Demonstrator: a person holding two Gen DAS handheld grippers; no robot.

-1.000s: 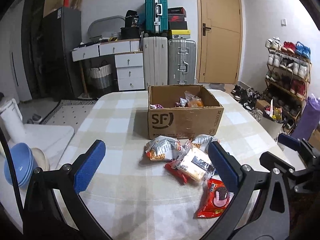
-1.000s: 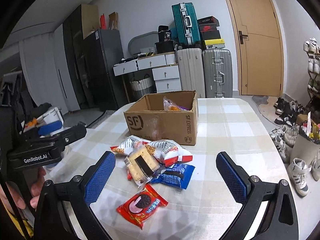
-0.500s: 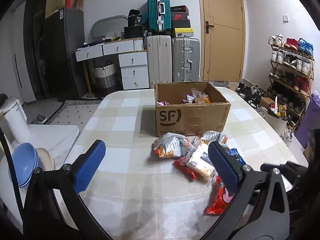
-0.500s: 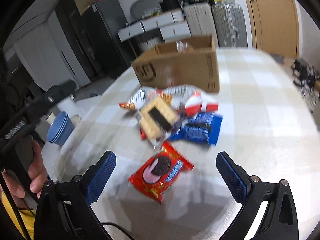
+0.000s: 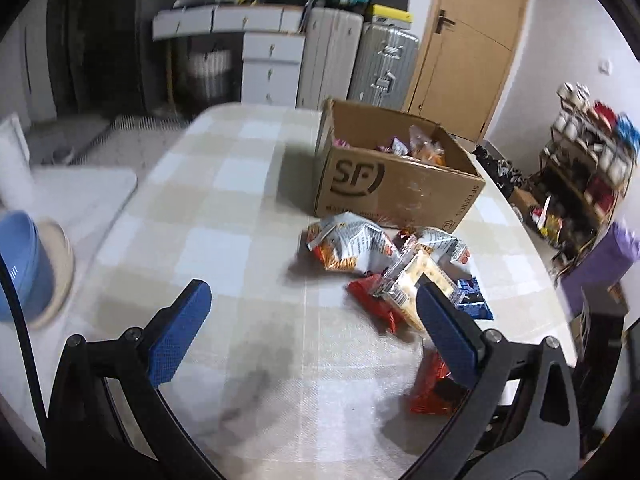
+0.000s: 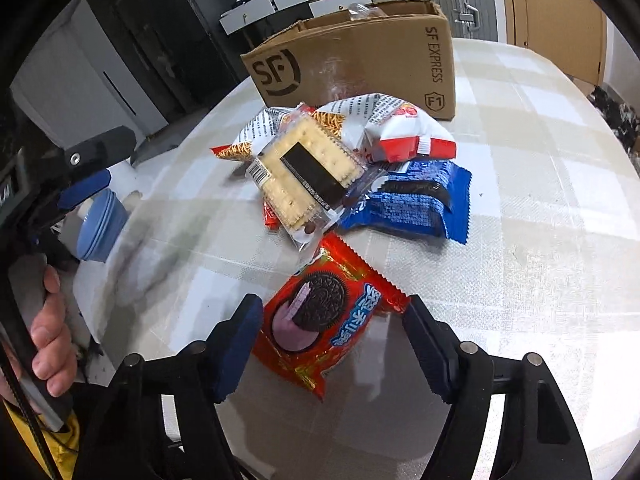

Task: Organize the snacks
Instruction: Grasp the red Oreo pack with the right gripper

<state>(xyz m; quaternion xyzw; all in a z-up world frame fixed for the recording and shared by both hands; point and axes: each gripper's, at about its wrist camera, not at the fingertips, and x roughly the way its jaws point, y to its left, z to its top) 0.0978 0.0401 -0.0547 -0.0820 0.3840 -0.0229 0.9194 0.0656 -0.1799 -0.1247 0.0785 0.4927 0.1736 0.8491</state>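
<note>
On a checked-cloth desk, the right gripper straddles one red cookie packet, its jaws having just been closing; the left pad sits against the packet's edge, the right pad at or just short of the other edge, so a firm grip cannot be confirmed. The packet lies flat at the near end of a loose pile. Beyond it lie one blue cookie packet, one clear pack of crackers, two white-and-orange noodle bags and one small red wrapper peeking from beneath. One cardboard box stands at the far side, with several snacks already inside. The left gripper hovers released above bare cloth, left of the pile. A hand grips its handle. Blue bowls are stacked off the left edge.
</note>
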